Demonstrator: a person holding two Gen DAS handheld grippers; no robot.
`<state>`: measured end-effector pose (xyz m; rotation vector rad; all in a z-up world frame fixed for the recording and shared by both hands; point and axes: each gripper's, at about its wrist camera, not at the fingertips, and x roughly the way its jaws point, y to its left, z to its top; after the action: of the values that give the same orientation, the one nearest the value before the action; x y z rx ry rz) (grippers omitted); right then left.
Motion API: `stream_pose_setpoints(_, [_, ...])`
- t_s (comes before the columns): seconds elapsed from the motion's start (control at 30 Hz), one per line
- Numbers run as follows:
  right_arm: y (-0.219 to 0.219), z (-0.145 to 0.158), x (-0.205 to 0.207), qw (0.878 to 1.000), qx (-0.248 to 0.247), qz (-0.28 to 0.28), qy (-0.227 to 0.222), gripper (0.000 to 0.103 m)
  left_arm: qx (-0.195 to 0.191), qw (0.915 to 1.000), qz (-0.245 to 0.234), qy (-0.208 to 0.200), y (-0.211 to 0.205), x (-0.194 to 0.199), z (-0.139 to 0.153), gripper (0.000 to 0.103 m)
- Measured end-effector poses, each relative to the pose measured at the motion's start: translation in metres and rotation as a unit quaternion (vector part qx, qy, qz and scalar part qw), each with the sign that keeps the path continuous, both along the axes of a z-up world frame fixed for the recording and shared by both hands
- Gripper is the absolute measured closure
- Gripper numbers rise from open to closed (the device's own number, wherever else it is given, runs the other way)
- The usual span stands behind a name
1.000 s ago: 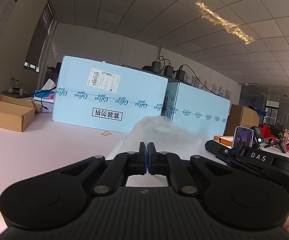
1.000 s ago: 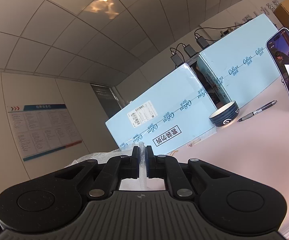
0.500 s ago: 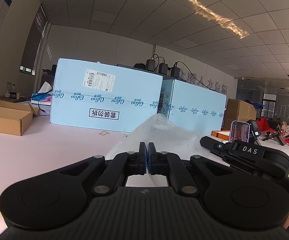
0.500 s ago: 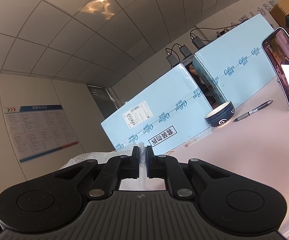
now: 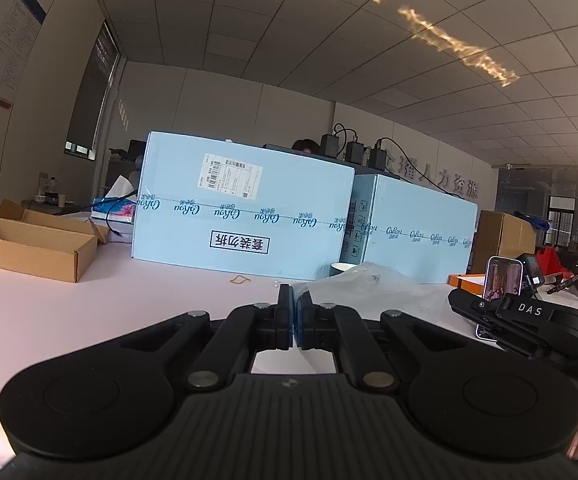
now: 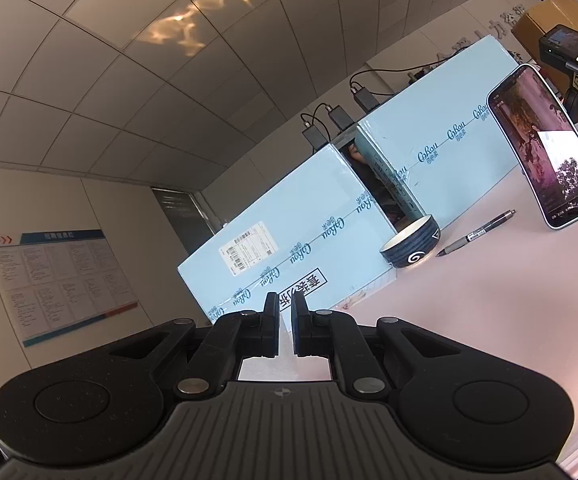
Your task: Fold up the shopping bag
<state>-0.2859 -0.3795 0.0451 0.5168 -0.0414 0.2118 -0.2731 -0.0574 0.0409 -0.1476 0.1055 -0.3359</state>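
The shopping bag (image 5: 363, 286) is clear crinkled plastic, lying in a low heap on the pale table just ahead and right of my left gripper (image 5: 294, 312). The left jaws are shut on an edge of the bag. In the left wrist view the right gripper's black body (image 5: 529, 322) sits at the bag's far right side. In the right wrist view my right gripper (image 6: 285, 316) has its jaws nearly together with a narrow gap; a thin white sheet shows between and below them, and I cannot tell whether it is pinched. The bag's bulk is out of that view.
Two light blue cartons (image 5: 245, 212) (image 6: 289, 252) stand along the back. An open cardboard box (image 5: 29, 244) is at the left. A dark bowl (image 6: 411, 242), a pen (image 6: 475, 234) and a propped phone (image 6: 545, 148) are on the table (image 6: 489, 300) at the right. A rubber band (image 5: 240, 279) lies near the carton.
The raised peak of the bag has dropped to a low heap. The left gripper stayed shut. The bag has left the right wrist view, which has swung toward the phone.
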Motion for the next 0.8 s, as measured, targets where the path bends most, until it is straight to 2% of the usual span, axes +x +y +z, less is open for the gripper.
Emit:
stream_pose_setpoints(0.13, [-0.001,0.0,0.003,1.0,0.0,0.006,0.011,0.093,0.002,0.9999,0.007,0.014,0.0,0.004,-0.005,0.101])
stream_pose_setpoints(0.2, [-0.001,0.0,0.004,1.0,0.002,0.012,0.017,0.069,0.009,0.9998,0.002,0.019,-0.004,0.005,-0.008,0.101])
stream_pose_setpoints(0.33, [0.003,0.002,0.004,1.0,-0.007,0.014,0.016,0.067,0.017,0.9996,-0.008,0.022,-0.01,0.005,-0.01,0.101])
stream_pose_setpoints(0.5, [0.004,0.005,0.006,0.999,-0.009,0.031,0.029,0.044,0.019,0.9994,-0.016,0.026,-0.015,0.004,-0.012,0.101])
stream_pose_setpoints(0.63, [0.007,0.007,0.005,0.999,-0.016,0.042,0.027,0.04,0.024,0.9988,-0.028,0.032,-0.022,0.004,-0.016,0.101])
stream_pose_setpoints(0.73, [0.011,0.009,0.006,0.998,-0.027,0.051,0.029,0.029,0.03,0.9981,-0.04,0.035,-0.028,0.005,-0.018,0.1])
stream_pose_setpoints(0.8, [0.014,0.009,0.009,0.996,-0.039,0.069,0.037,0.026,0.032,0.9976,-0.048,0.039,-0.032,0.005,-0.019,0.093])
